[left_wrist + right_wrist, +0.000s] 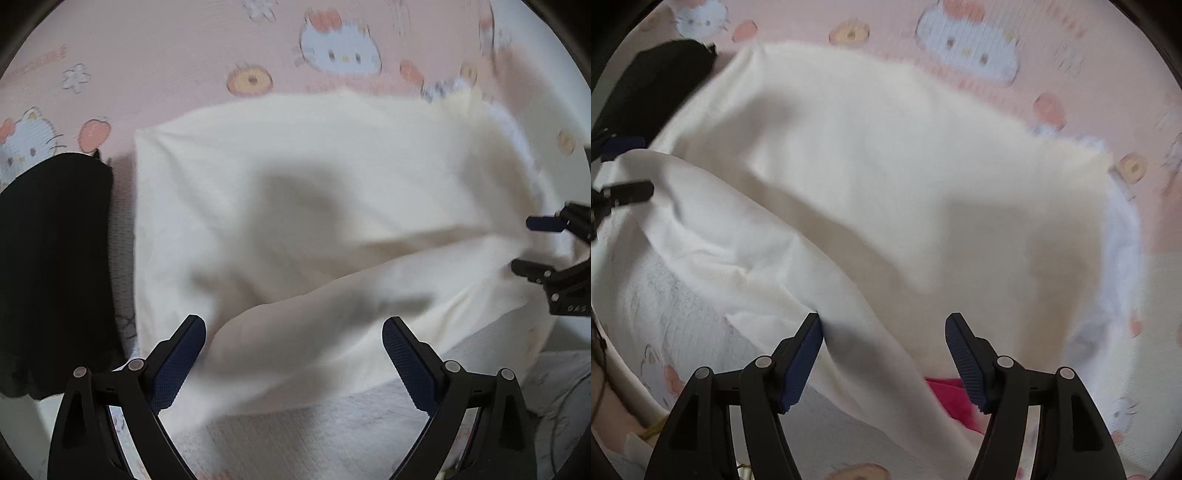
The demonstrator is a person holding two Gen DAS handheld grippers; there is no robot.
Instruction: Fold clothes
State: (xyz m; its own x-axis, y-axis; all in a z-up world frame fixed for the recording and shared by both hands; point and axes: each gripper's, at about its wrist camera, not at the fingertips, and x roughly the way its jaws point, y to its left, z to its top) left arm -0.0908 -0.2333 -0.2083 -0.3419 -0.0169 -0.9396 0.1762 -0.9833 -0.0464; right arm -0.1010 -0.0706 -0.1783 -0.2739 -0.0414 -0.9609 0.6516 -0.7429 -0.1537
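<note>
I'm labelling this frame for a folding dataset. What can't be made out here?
- White garment, both views: motion blur and folds hide what kind it is.
- Red fabric, right wrist view: mostly covered by the garment and the right claw.
- Black cloth, left wrist view: cut off by the lens edge.

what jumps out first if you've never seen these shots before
A big cream-white garment fills the middle of both views, rumpled and partly folded over itself. It lies on a pink cartoon-cat bedsheet, with a black garment at its left edge. Both the left gripper and right gripper hang open above it.
</note>
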